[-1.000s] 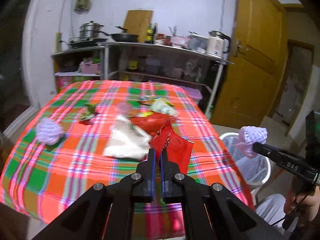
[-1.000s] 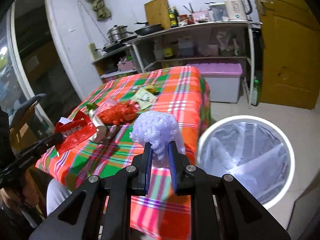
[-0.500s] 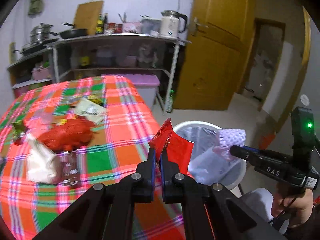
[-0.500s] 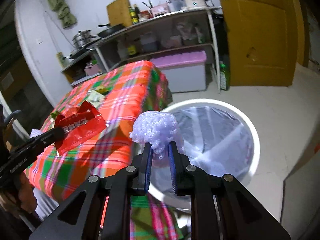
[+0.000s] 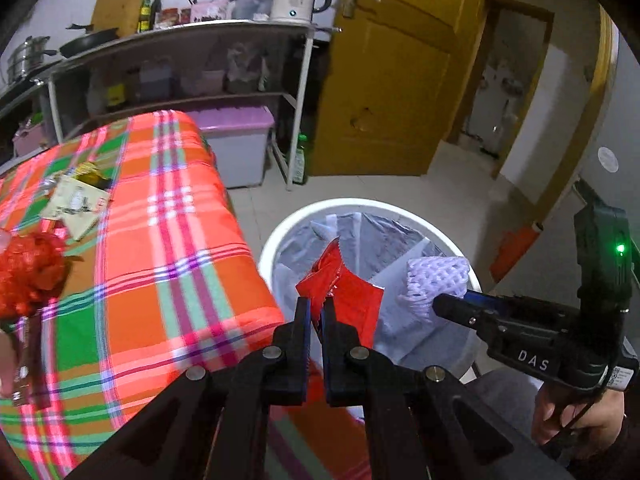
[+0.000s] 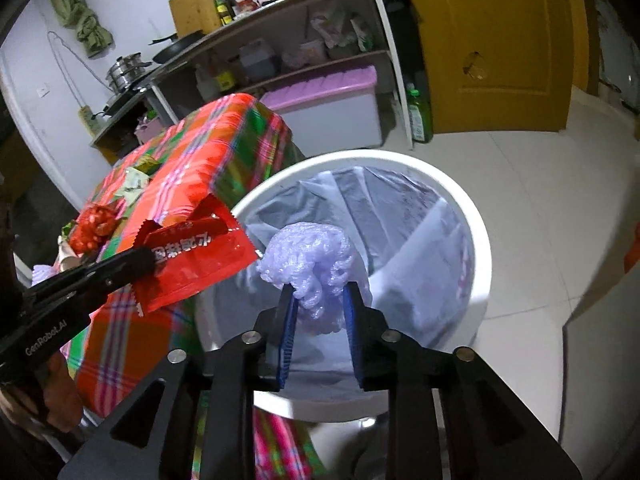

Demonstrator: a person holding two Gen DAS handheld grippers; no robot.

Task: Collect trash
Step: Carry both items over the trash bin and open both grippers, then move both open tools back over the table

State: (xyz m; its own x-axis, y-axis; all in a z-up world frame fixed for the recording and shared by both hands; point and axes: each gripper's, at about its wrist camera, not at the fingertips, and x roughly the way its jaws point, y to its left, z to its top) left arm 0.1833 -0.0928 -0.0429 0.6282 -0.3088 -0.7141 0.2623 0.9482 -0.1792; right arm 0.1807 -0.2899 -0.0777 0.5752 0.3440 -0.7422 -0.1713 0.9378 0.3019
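My left gripper (image 5: 316, 304) is shut on a crumpled red snack wrapper (image 5: 352, 292), held over the near rim of a white bin (image 5: 344, 204) lined with a clear bag. My right gripper (image 6: 320, 296) hangs over the same bin (image 6: 476, 240); its jaws are opening, and a lilac foam fruit net (image 6: 308, 252) still sits between the parted pads. In the right wrist view the left gripper (image 6: 148, 258) holds the red wrapper (image 6: 200, 256) just left of the net. The left wrist view shows the net (image 5: 436, 276) at the tip of the right gripper (image 5: 440, 306).
A table with a red-green plaid cloth (image 5: 160, 240) stands left of the bin, with a red mesh bag (image 5: 28, 268) and a pale paper packet (image 5: 76, 204) on it. Behind are a metal shelf rack (image 5: 304, 92), a lilac-lidded box (image 5: 236, 148) and a yellow door (image 5: 400, 80).
Both grippers swung from over the table to above the bin and dipped lower. The right jaws, shut on the foam net before, have parted. The left grip on the red wrapper is unchanged.
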